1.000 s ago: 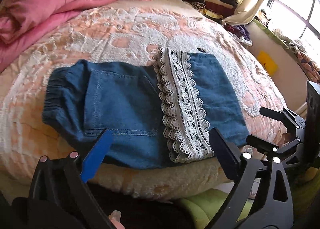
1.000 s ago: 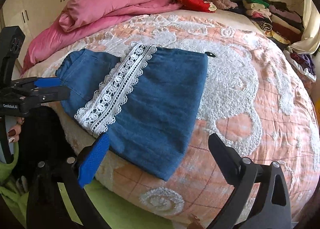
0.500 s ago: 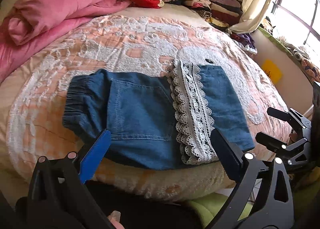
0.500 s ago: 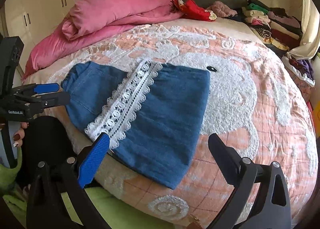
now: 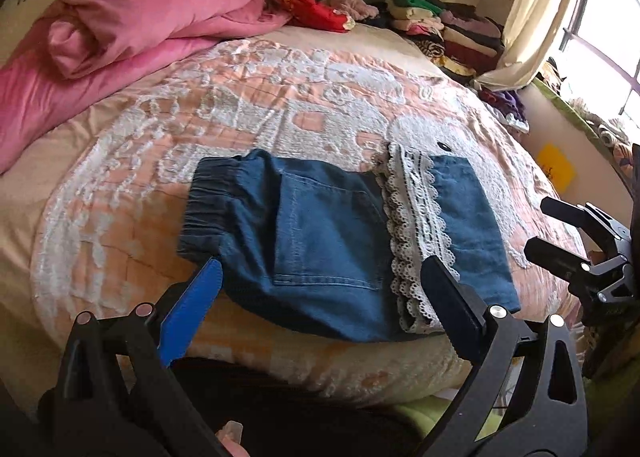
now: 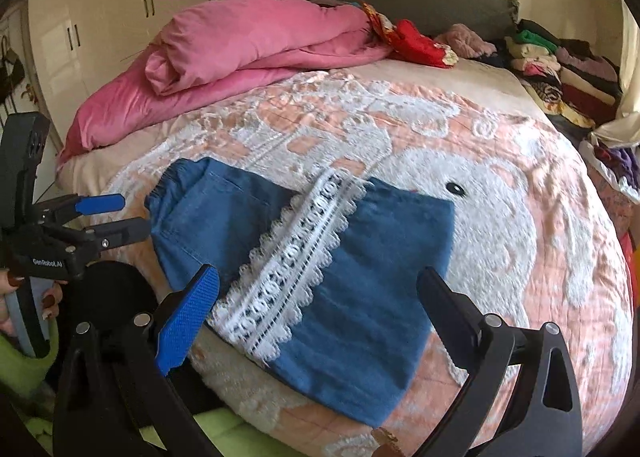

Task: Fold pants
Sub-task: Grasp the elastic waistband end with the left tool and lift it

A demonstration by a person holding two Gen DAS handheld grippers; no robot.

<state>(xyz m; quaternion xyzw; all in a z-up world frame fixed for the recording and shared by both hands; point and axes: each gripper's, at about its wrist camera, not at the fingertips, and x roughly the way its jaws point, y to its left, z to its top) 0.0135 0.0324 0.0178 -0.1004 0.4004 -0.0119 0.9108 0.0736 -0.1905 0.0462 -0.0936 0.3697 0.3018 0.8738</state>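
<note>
The denim pants (image 5: 328, 241) lie folded near the front edge of the bed, white lace hem (image 5: 416, 233) laid across the middle, elastic waistband to the left. Left gripper (image 5: 320, 277) hangs just above them, jaws spread wide, nothing between them. Right gripper (image 6: 320, 289) likewise gapes wide and empty over the lace. On the left tool's body, white lettering reads "GenRoboLAI", as far as it can be made out. Underneath, a peach bedspread (image 5: 248, 105) with a white bunny pattern. Beyond, a rolled pink duvet (image 6: 248, 41), a red garment (image 6: 416, 43), and stacked folded clothes (image 6: 560, 69) by the headboard. Wardrobe doors (image 6: 112, 17) behind.
</note>
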